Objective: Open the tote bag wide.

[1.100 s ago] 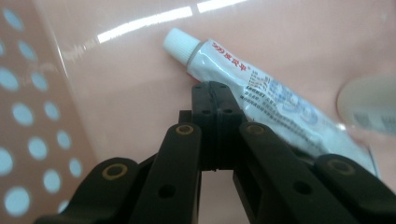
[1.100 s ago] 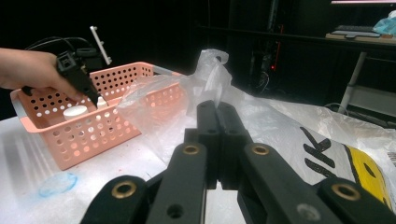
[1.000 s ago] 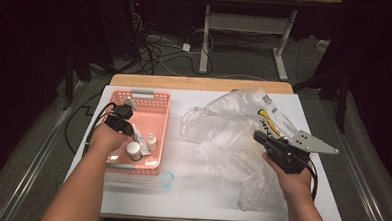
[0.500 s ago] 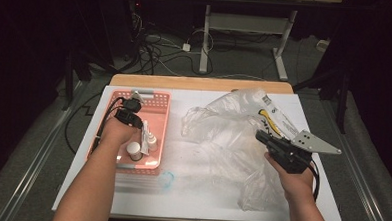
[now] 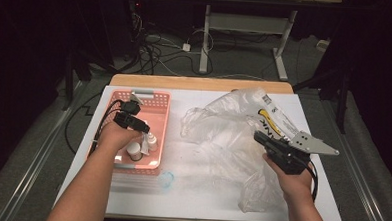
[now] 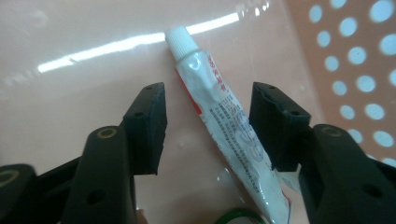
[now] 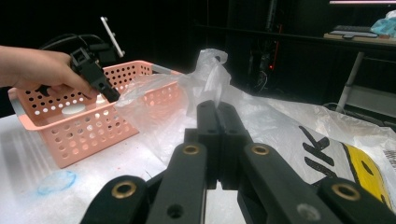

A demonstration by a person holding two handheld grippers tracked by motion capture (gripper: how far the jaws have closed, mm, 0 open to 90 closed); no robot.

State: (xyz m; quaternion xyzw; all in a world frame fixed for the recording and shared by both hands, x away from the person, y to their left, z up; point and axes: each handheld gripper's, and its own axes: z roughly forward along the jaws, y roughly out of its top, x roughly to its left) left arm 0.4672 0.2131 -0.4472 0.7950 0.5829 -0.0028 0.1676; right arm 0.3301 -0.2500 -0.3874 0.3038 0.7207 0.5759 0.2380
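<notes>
In the left gripper view a white squeeze tube with a ribbed white cap lies on the floor of the pink perforated basket. My left gripper straddles the tube; its jaws have just been opening and neither pad touches it. From above, the left gripper points down into the basket, near two small white bottles. My right gripper hovers over a crumpled clear plastic bag. Its jaws are shut, with the bag film just past the tips; whether film is pinched I cannot tell.
A faint blue ring mark sits on the white tabletop in front of the basket. A green rim shows beside the tube's tail. The table's far wooden edge borders a dark floor with cables.
My left hand has shifted slightly farther and to the right over the basket. The right hand and the bag stay where they were.
</notes>
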